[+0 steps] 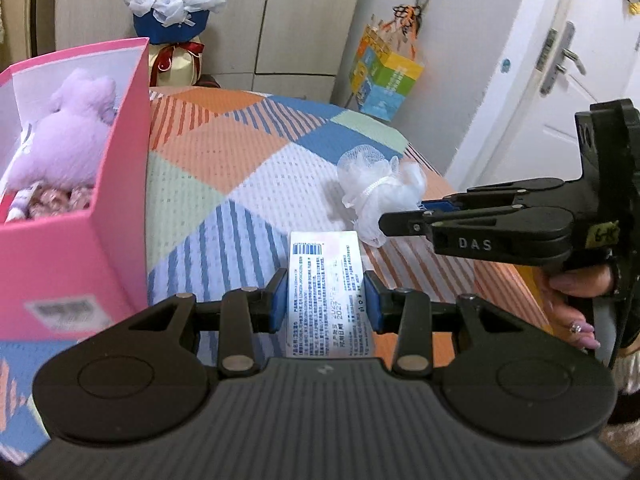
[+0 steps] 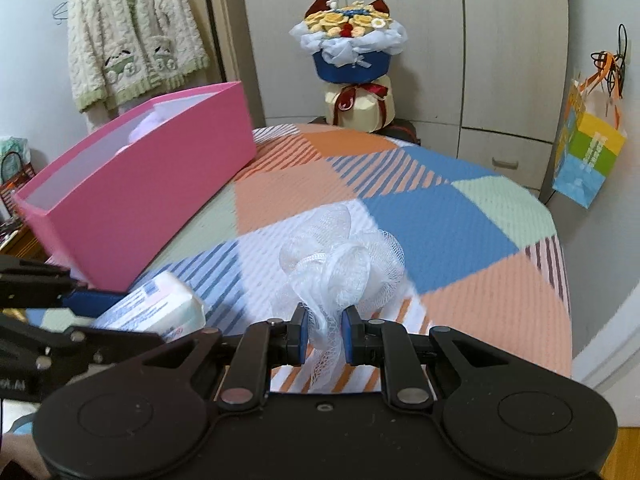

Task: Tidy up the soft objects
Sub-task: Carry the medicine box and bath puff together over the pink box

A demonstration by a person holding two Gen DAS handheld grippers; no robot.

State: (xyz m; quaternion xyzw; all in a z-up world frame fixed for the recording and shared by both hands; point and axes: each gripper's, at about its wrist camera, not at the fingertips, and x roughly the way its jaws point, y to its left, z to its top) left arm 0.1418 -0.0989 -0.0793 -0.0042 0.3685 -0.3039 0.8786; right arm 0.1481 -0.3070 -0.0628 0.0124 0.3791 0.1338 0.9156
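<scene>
My left gripper (image 1: 326, 300) is shut on a white soft pack with a printed label (image 1: 326, 272), held over the patchwork bed cover (image 1: 224, 148). My right gripper (image 2: 324, 334) is shut on a white mesh bath pouf (image 2: 340, 264), which bulges out ahead of the pads. In the left wrist view the right gripper (image 1: 420, 212) comes in from the right with the pouf (image 1: 372, 184). In the right wrist view the left gripper (image 2: 136, 318) and its pack (image 2: 160, 308) sit at lower left. A pink box (image 1: 116, 208) (image 2: 140, 208) stands on the left, with a purple plush toy (image 1: 68, 136) inside.
A bouquet in blue wrap (image 2: 348, 48) stands past the bed's far end, against the wardrobe (image 2: 512, 60). A colourful paper bag (image 2: 588, 152) hangs at the right. A fuzzy cardigan (image 2: 132, 36) hangs behind the box. A white door (image 1: 560, 60) is on the right.
</scene>
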